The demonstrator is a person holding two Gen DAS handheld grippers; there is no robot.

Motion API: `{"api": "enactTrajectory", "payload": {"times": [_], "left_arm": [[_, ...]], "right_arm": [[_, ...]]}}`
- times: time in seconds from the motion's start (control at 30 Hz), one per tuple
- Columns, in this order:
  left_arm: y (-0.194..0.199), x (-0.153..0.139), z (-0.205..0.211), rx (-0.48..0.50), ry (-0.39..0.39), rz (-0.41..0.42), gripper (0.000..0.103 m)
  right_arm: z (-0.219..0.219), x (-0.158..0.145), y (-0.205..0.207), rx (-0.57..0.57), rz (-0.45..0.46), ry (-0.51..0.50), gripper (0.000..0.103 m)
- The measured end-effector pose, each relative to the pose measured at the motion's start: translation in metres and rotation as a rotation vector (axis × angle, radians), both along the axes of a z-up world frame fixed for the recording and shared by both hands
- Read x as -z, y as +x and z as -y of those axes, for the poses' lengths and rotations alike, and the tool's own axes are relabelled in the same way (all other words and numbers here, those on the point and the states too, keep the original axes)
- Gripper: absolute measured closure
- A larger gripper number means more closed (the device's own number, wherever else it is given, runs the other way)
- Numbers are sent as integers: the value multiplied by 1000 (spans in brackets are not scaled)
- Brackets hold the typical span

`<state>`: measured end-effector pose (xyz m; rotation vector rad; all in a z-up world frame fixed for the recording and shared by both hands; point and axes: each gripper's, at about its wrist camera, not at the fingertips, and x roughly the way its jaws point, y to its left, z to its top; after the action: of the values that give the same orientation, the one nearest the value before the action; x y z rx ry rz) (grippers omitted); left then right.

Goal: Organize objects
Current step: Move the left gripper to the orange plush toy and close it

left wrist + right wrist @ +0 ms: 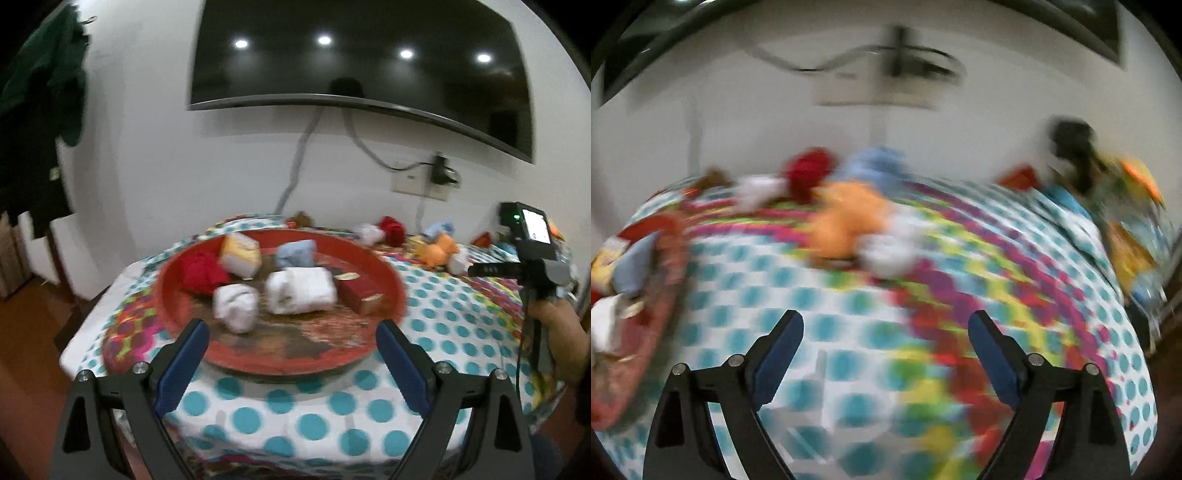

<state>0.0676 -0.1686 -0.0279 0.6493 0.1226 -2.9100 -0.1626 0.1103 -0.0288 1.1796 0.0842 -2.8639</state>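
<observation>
A round red tray [384,295] sits on the dotted tablecloth [314,413]. In it lie two white cloth rolls [301,290], a red cloth [201,273], a light blue cloth [295,253], a yellow and white box [240,253] and a red box [364,290]. My left gripper [291,341] is open and empty above the tray's near rim. My right gripper [886,341] is open and empty above the tablecloth [831,332]. Ahead of it lie an orange cloth [849,218], a white cloth [886,251], a red cloth [809,171] and a blue cloth [875,162]. The right wrist view is blurred.
More cloth bundles [439,251] lie at the table's far side. The right hand-held gripper unit [532,254] with its screen shows at the right. A television [362,59] hangs on the wall, with a socket and cables [421,177] below. Dark clothes [40,110] hang at left. The tray's edge [661,280] shows at the left of the right wrist view.
</observation>
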Motion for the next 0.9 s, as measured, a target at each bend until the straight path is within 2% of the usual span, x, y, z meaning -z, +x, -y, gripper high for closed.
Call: {"api": "enactTrajectory", "payload": {"times": [0.1, 0.3, 0.43, 0.6, 0.7, 0.9], "left_arm": [[-7, 0, -20, 65, -29, -7, 9], [-39, -4, -68, 180, -50, 14, 9], [-75, -9, -96, 232, -40, 40, 9], [-123, -18, -130, 285, -65, 61, 9], [-162, -21, -149, 314, -75, 88, 9], [-223, -14, -171, 305, -115, 151, 9]], "right_arm": [[-35, 5, -8, 61, 12, -12, 14], [-64, 9, -16, 89, 30, -89, 13], [-72, 15, -19, 103, 60, -150, 12], [-89, 21, -19, 137, 86, -254, 11], [-91, 22, -18, 140, 84, -274, 11], [-86, 19, -17, 110, 70, -264, 11]]}}
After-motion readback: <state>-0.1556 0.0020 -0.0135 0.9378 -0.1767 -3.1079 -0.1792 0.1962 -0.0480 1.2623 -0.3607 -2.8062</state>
